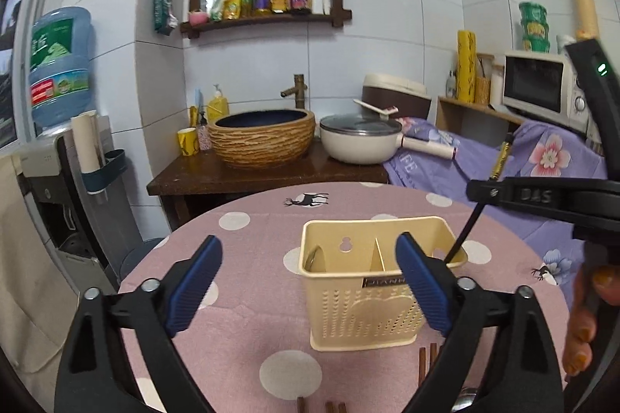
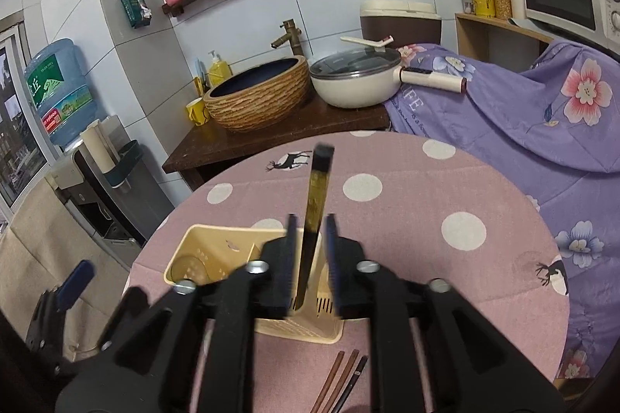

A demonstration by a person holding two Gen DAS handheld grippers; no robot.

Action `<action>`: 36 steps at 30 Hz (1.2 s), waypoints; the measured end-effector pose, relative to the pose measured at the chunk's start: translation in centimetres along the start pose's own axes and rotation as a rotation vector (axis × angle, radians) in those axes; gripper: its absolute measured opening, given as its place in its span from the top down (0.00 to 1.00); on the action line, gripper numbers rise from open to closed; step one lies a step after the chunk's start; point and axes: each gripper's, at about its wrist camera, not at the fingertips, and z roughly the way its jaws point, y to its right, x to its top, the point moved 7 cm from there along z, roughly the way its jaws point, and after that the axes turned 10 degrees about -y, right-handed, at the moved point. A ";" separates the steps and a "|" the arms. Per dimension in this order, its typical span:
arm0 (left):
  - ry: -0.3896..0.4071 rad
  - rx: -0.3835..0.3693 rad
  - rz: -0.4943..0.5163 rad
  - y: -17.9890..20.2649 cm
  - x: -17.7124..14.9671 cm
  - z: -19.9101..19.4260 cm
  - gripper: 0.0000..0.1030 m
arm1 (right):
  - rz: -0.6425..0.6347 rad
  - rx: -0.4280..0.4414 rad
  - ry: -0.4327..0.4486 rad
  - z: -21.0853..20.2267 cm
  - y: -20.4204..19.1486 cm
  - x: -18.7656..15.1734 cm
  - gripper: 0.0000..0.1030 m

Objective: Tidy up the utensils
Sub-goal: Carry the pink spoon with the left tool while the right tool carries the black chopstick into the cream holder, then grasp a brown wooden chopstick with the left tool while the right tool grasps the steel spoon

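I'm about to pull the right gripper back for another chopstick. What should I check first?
1. Black chopstick tip inside the holder: ok.
2. Right gripper pads clear of the chopstick: ok, gaps on both sides.
3. Chopstick resting on the holder's bottom: cannot tell.
4. Holder upright on the table: ok.
5. Left gripper open and empty: ok.
6. All utensils stowed: not ok, loose chopsticks lie before the holder.
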 end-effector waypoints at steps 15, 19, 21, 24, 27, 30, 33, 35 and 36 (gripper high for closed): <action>-0.151 -0.031 -0.065 -1.5 -9.1 -1.2 0.06 | -0.065 -0.111 0.063 -4.1 0.9 -6.1 0.20; -0.200 -0.009 -0.067 -2.7 -11.1 -0.9 0.06 | -0.074 -0.143 0.038 -4.3 1.2 -9.0 0.20; -0.220 -0.013 -0.085 -3.4 -12.1 -0.8 0.06 | -0.069 -0.156 0.025 -4.3 1.5 -10.6 0.20; -0.241 -0.012 -0.102 -4.3 -13.3 -0.7 0.06 | -0.048 -0.179 -0.005 -3.9 2.3 -12.7 0.20; -0.261 0.001 -0.085 -4.5 -14.4 -0.6 0.06 | -0.011 -0.191 -0.038 -3.4 3.5 -14.7 0.20; -0.288 -0.003 -0.079 -4.5 -15.5 -0.4 0.07 | 0.026 -0.195 -0.087 -2.4 4.6 -16.6 0.20; -0.306 -0.009 -0.083 -4.7 -16.3 -0.3 0.09 | 0.050 -0.185 -0.150 -1.0 5.0 -18.3 0.20; -0.325 -0.008 -0.080 -4.8 -16.9 -0.2 0.13 | 0.056 -0.194 -0.189 0.0 5.0 -19.4 0.21; -0.335 -0.009 -0.081 -4.8 -17.1 0.0 0.14 | 0.063 -0.199 -0.209 0.6 5.0 -20.0 0.21</action>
